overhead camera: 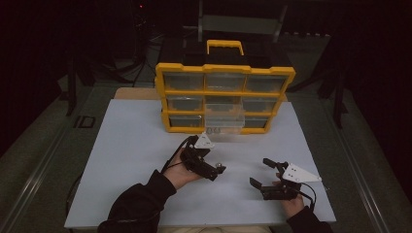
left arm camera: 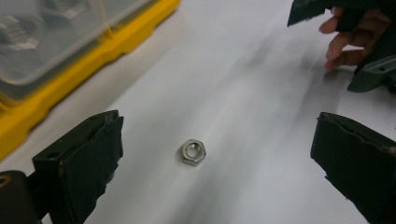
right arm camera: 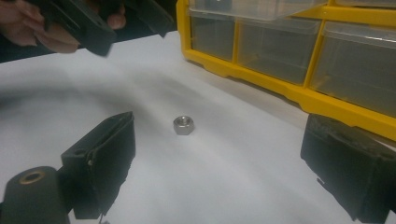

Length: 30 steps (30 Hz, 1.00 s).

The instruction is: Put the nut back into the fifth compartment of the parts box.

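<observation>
One loose nut (left arm camera: 194,152) between open jaws.

We wear dark, near-black sleeves (overhead camera: 138,204) that cover both forearms to the wrists. Our left gripper (overhead camera: 218,171) is black, with a pale grey three-cornered plate (overhead camera: 204,141) on top and a black cable (overhead camera: 176,149) looping off its far left side. Our right gripper (overhead camera: 262,174) is black too, under a larger plate of the same kind, with a thin black cable curving off to the right. The jaws are blocky, wrapped in rough, frayed black padding, and a brass-ringed hole (right arm camera: 31,177) sits at one jaw's base.
</observation>
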Tool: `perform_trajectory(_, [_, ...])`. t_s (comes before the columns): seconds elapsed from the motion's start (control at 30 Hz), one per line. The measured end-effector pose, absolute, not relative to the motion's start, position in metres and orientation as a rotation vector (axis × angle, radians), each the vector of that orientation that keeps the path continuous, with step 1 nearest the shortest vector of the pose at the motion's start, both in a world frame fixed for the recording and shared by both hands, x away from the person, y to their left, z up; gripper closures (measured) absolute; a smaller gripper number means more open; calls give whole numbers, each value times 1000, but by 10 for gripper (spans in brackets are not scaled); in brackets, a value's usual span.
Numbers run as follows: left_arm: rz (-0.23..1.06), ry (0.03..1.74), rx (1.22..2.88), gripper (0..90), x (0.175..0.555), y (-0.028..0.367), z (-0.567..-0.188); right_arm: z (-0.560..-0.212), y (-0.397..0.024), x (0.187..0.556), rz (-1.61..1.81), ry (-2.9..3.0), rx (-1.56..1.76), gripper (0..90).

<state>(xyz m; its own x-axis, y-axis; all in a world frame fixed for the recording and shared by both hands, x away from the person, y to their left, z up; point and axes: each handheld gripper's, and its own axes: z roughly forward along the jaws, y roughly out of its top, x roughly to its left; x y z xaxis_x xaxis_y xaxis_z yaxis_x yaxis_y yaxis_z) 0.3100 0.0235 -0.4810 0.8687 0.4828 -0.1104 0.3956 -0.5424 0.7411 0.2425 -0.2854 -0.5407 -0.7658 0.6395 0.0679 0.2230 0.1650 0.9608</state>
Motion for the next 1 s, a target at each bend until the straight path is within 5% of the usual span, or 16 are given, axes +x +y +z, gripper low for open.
perform_trajectory(0.5, [114,585,2295,171,316,9,-513,-541,-285,242,1630,2100,825,105])
perform_trajectory(1.0, [180,551,2397,467,325,4,-546,-541,-286,243,1629,2101,828,105])
